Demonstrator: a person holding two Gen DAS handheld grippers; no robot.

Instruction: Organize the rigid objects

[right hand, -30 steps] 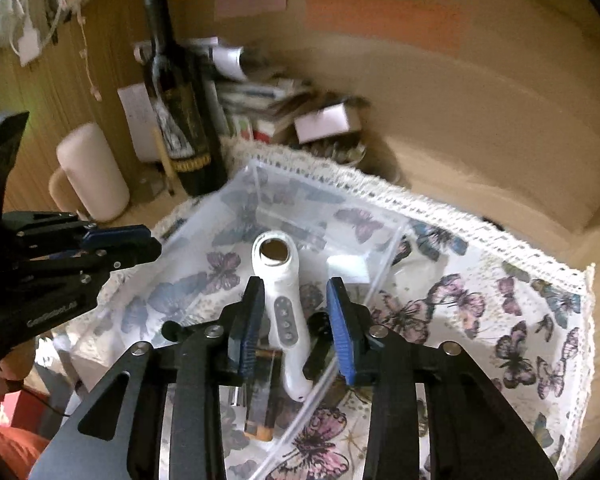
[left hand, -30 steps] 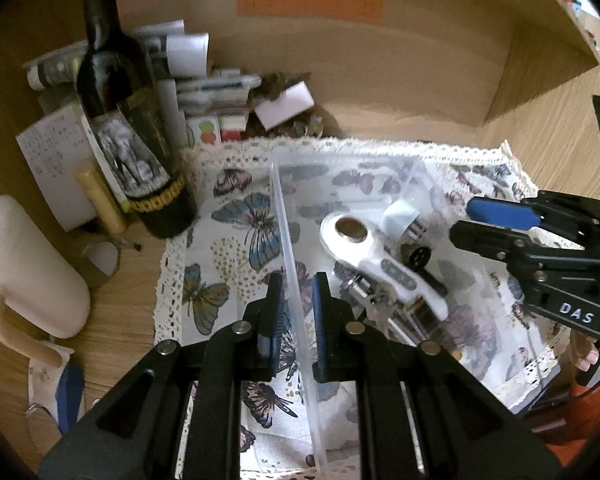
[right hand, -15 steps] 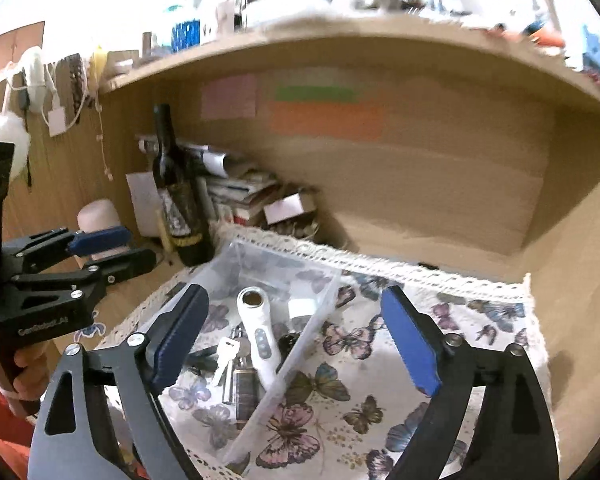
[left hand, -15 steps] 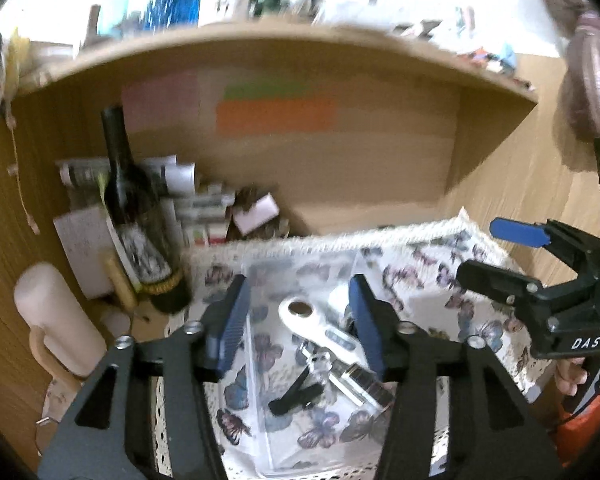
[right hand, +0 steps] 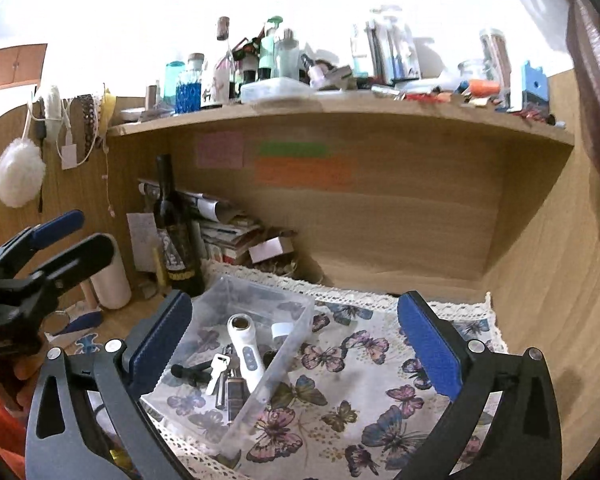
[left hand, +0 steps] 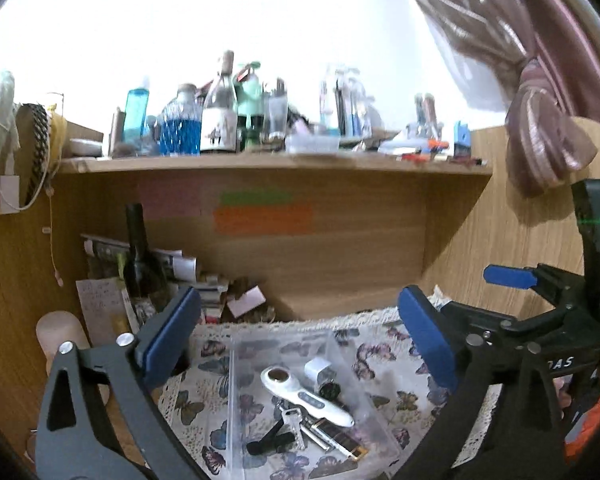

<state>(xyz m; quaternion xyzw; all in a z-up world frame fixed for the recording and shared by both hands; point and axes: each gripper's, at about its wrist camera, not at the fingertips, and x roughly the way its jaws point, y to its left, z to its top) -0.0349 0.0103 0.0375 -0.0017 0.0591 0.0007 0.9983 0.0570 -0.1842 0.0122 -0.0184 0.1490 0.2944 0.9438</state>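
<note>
Both tongs have pulled back and up from the bin (left hand: 236, 396) and spread wide; left tongs (left hand: 300, 340) and right tongs (right hand: 296, 340) hold nothing. Below and between them, the bin on the cloth (right hand: 380, 400) holds the white device (right hand: 246, 350), keys (right hand: 218, 366), a black tool (right hand: 190, 371) and a small white piece (right hand: 279, 329). No loose items show on the cloth, so the sorting looks done.

My left gripper (left hand: 298, 344) is raised, jaws spread wide, blue pads (left hand: 171, 336) facing each other, nothing between them. My right gripper (right hand: 294, 344) likewise: wide open, empty, held high and level. Each shows at the edge of the other's view, side by side and apart.
</note>
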